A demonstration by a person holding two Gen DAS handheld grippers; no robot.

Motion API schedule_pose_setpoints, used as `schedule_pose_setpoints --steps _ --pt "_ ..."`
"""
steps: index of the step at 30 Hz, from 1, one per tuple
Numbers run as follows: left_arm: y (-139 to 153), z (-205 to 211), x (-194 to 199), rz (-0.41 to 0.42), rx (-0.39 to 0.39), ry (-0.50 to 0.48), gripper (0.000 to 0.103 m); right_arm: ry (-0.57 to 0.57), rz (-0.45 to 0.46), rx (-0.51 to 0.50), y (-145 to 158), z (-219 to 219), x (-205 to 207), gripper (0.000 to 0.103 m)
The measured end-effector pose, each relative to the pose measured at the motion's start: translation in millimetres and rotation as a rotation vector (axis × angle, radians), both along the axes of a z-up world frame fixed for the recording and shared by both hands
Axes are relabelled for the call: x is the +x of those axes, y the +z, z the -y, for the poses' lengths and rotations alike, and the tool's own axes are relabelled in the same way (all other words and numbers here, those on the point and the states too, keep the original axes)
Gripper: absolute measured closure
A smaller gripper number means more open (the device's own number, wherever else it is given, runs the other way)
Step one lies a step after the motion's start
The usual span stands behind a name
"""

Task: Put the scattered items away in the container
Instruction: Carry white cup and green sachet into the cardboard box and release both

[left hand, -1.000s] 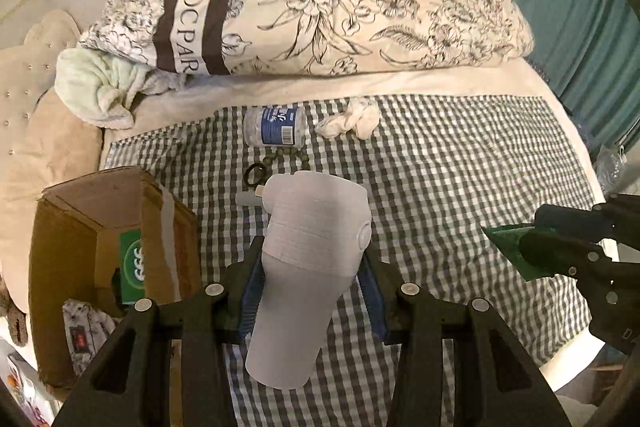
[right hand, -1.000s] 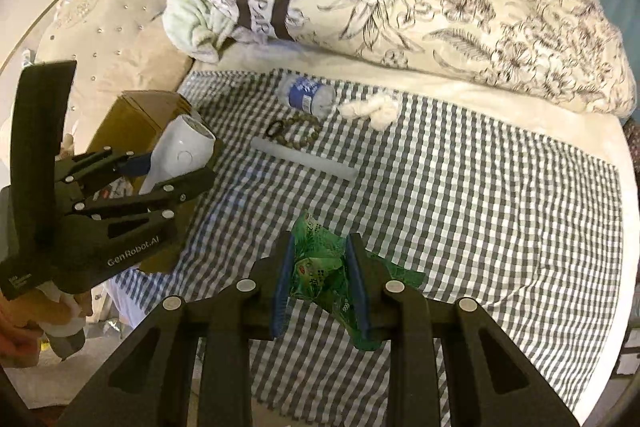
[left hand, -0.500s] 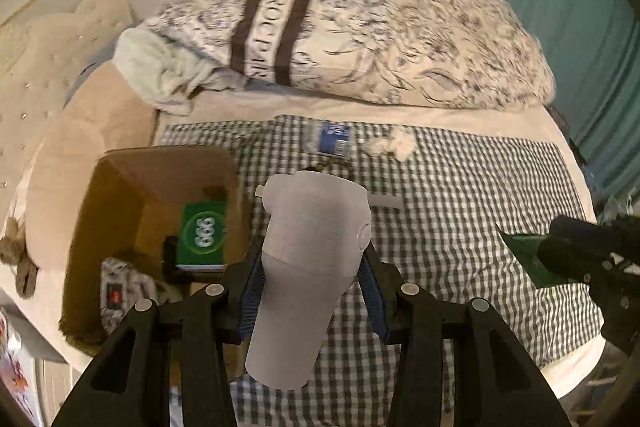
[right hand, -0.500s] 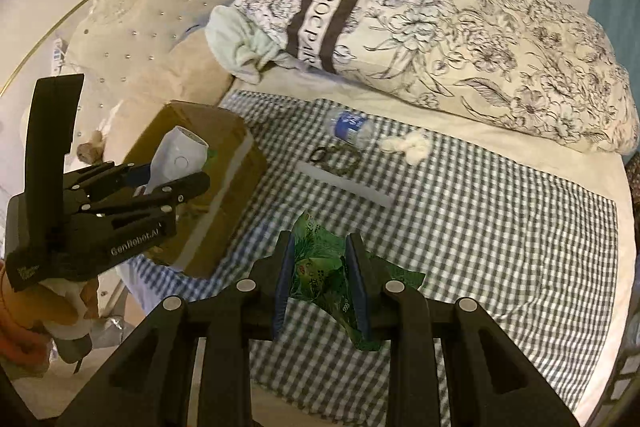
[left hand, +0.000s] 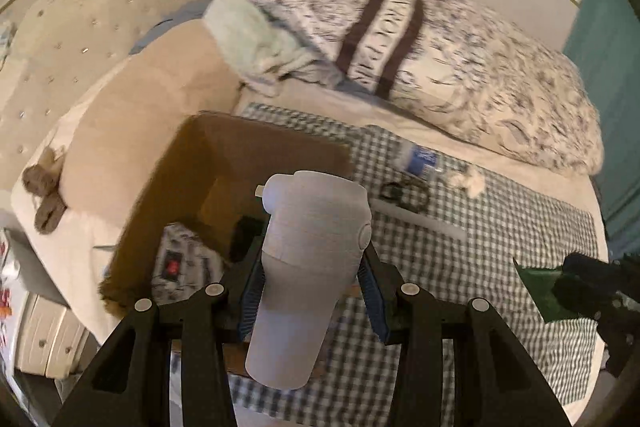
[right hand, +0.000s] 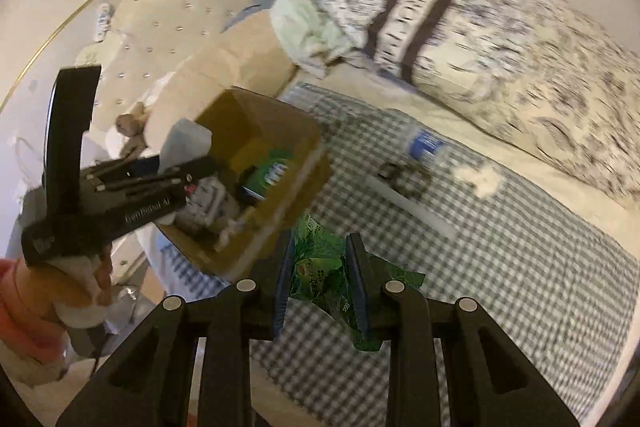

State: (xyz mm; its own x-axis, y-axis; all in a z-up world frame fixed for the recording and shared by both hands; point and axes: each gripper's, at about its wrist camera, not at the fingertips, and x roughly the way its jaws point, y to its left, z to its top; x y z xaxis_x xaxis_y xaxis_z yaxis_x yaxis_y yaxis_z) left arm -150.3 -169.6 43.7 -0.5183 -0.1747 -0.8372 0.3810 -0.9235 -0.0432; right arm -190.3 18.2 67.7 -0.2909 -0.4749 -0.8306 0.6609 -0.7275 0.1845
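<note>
My left gripper (left hand: pixel 310 291) is shut on a white plastic bottle (left hand: pixel 308 267) and holds it above the open cardboard box (left hand: pixel 168 183). In the right wrist view the left gripper (right hand: pixel 176 171) with the bottle (right hand: pixel 186 143) hangs over the box (right hand: pixel 304 151). My right gripper (right hand: pixel 320 283) is shut on a crumpled green packet (right hand: pixel 320 267), just right of the box. On the checked cloth lie a water bottle (right hand: pixel 426 145), a white wad (right hand: pixel 482 181), a dark bead string (right hand: pixel 400 175) and a white strip (right hand: pixel 416 207).
The box holds a green carton (right hand: pixel 268 175) and a patterned item (left hand: pixel 180 259). A floral duvet (left hand: pixel 460 67) and beige cushions (left hand: pixel 132 119) lie behind. A teal curtain (left hand: pixel 608 87) hangs at the right. The bed edge drops off at the left.
Both grippers have moved left with their loads. The left gripper has gone from beside the box to over its opening. The box now looks larger and closer in both views.
</note>
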Motion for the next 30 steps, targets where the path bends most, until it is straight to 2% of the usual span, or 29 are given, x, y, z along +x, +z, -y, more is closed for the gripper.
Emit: schedule_pose_setpoints --steps 7,11,14,19,20,21,22,23,24,25,26,30 --pt "-20.9 59.8 12.9 0.069 0.017 0.099 0.058 0.116 0.036 -0.049 -15.1 92.1 -19.7 0.077" --pt "-46.5 84.9 11.5 0.124 0.037 0.114 0.058 0.156 0.053 -0.024 -38.0 142.7 -26.4 0.077" --pt "-67.2 98.3 5.4 0.174 0.061 0.099 0.058 0.152 0.083 -0.006 -55.9 165.4 -32.7 0.077" --pt "-85.8 111.0 -1.3 0.168 0.074 0.105 0.058 0.131 0.113 0.012 -76.7 188.7 -46.4 0.076" --pt "-86.9 112.0 -1.5 0.173 0.073 0.110 0.056 0.122 0.130 0.009 -79.3 190.8 -50.4 0.071" --pt "-88.9 111.0 -1.8 0.183 0.069 0.114 0.055 0.112 0.158 -0.003 -81.1 192.0 -55.7 0.053" --pt "-89.6 108.8 -0.9 0.189 0.062 0.111 0.048 0.102 0.179 -0.017 -81.0 193.8 -60.1 0.044" --pt "-89.3 108.3 -1.7 0.190 0.059 0.107 0.032 0.082 0.192 -0.035 -80.2 192.6 -63.6 0.034" --pt "-88.4 105.9 -2.1 0.194 0.050 0.103 0.023 0.067 0.190 -0.050 -78.5 191.1 -65.6 0.034" --pt "-87.5 105.4 -3.4 0.201 0.039 0.107 0.008 0.062 0.182 -0.067 -75.8 188.5 -66.6 0.034" --pt "-85.7 104.4 -5.3 0.210 0.023 0.113 0.005 0.064 0.166 -0.069 -72.8 186.6 -66.3 0.034" --pt "-75.6 93.1 -13.8 0.215 -0.010 0.085 0.005 0.080 0.058 -0.036 -57.7 162.5 -63.3 0.034"
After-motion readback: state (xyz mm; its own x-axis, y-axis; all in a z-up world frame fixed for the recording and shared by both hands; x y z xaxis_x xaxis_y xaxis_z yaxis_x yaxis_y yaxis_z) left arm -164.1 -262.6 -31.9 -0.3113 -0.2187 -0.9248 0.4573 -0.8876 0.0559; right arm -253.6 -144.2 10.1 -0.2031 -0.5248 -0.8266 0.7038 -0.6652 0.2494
